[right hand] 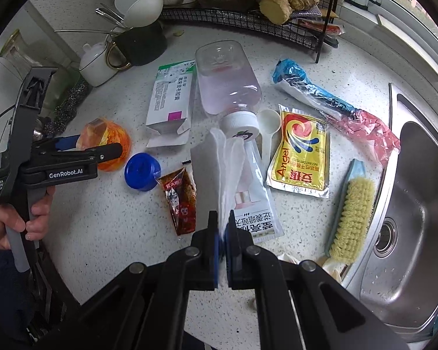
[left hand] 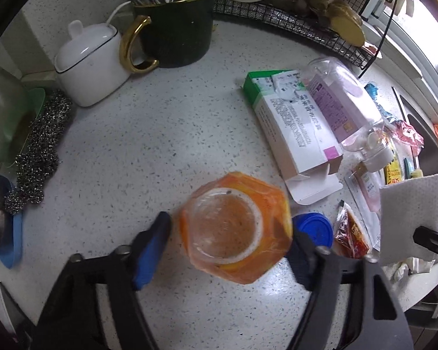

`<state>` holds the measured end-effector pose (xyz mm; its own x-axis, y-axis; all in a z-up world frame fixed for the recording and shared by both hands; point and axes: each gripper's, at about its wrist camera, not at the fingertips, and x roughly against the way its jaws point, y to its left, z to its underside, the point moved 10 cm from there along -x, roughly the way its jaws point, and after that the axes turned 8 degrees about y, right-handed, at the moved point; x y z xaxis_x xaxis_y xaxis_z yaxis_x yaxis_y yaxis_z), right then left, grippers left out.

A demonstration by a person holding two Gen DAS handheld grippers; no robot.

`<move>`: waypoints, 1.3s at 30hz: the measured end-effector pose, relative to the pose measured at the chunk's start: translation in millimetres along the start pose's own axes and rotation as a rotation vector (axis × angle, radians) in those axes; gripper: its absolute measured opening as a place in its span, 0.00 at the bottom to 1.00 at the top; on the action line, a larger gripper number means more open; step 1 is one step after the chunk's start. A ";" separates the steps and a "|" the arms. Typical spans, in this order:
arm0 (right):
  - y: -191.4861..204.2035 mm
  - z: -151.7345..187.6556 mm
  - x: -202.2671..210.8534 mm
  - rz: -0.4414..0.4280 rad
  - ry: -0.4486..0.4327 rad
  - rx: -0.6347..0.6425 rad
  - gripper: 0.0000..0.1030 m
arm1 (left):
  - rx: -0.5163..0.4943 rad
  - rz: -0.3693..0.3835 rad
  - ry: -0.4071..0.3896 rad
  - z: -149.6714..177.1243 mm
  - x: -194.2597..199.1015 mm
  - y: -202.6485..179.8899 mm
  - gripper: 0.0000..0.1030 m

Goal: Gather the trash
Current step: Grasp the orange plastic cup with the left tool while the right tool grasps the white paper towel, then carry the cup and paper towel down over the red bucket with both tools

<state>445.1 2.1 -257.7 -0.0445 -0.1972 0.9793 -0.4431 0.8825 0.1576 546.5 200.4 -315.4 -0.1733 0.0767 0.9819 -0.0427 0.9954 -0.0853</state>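
Trash lies across a speckled white counter (left hand: 149,134). My left gripper (left hand: 230,233) is open around an orange-wrapped clear plastic cup (left hand: 236,227); its fingers flank the cup, which also shows in the right wrist view (right hand: 108,143). My right gripper (right hand: 223,233) is shut on a white cotton pad (right hand: 227,175) and holds it above the counter; the pad also shows in the left wrist view (left hand: 411,213). Nearby lie a blue lid (right hand: 141,172), a red sauce sachet (right hand: 179,201), a white-green medicine box (right hand: 170,102), a clear bottle (right hand: 227,84) and a yellow yeast packet (right hand: 300,157).
A steel sink (right hand: 417,215) is on the right, with a scrub brush (right hand: 350,213) at its rim. A dark mug with utensils (left hand: 175,38), a white lidded jar (left hand: 87,61) and steel wool (left hand: 41,151) stand at the back left. A wire rack (right hand: 248,17) runs along the back.
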 end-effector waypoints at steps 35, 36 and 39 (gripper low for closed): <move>-34.1 253.4 121.6 -0.020 -0.187 -0.019 0.03 | -0.173 0.037 -0.185 291.4 143.1 -225.5 0.62; -34.9 266.5 120.0 -0.022 -0.183 -0.021 0.03 | -0.176 0.036 -0.182 303.0 142.3 -231.2 0.62; -37.0 297.7 113.0 -0.038 -0.174 -0.032 0.03 | -0.184 0.031 -0.153 335.9 132.6 -247.4 0.62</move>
<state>189.9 -179.9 -190.5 -0.1843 -0.2991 0.9363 -0.4184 0.8858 0.2006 203.6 -54.7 -220.9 -0.3197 0.1121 0.9408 0.1427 0.9873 -0.0692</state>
